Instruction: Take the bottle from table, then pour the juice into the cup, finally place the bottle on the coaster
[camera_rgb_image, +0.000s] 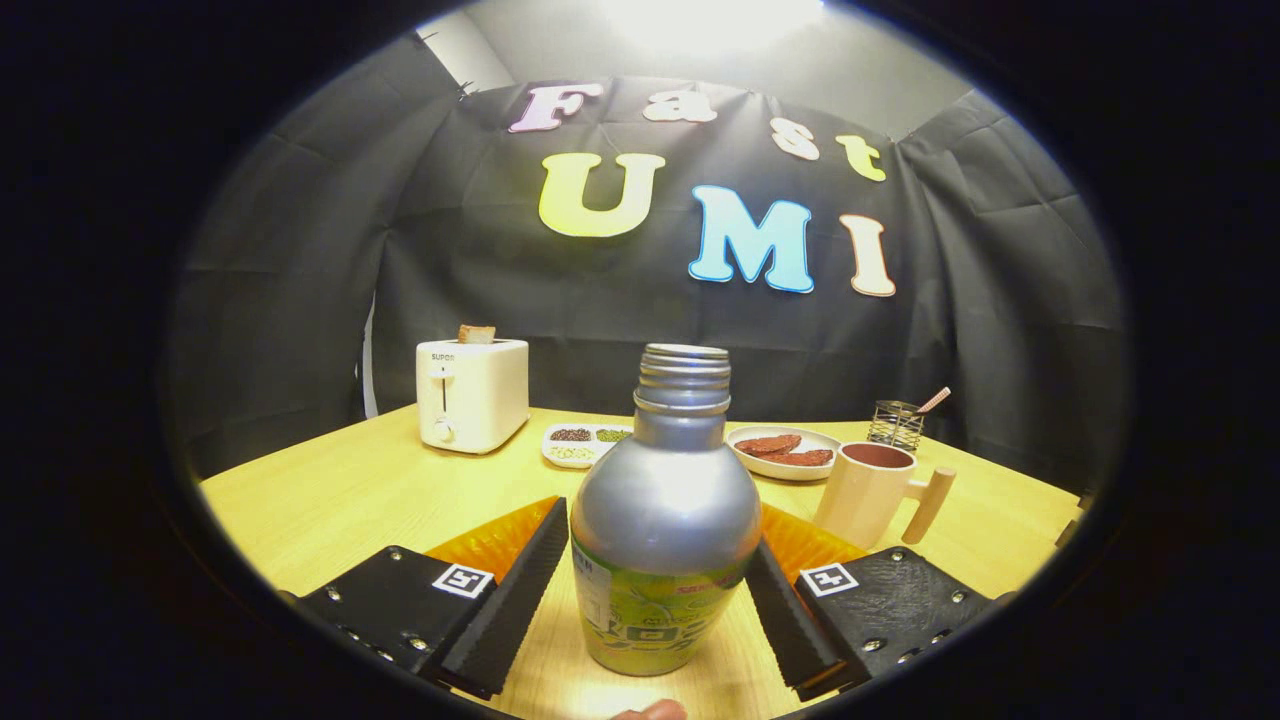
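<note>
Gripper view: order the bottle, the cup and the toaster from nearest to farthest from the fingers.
1. Bottle: between the open fingers, neither visibly pressing it.
2. Cup: beyond the right finger.
3. Toaster: far back on the left, by the wall.

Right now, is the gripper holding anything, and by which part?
The gripper has the bottle between its fingers at the lower body, by the label. Whether both pads press on it cannot be told.
</note>
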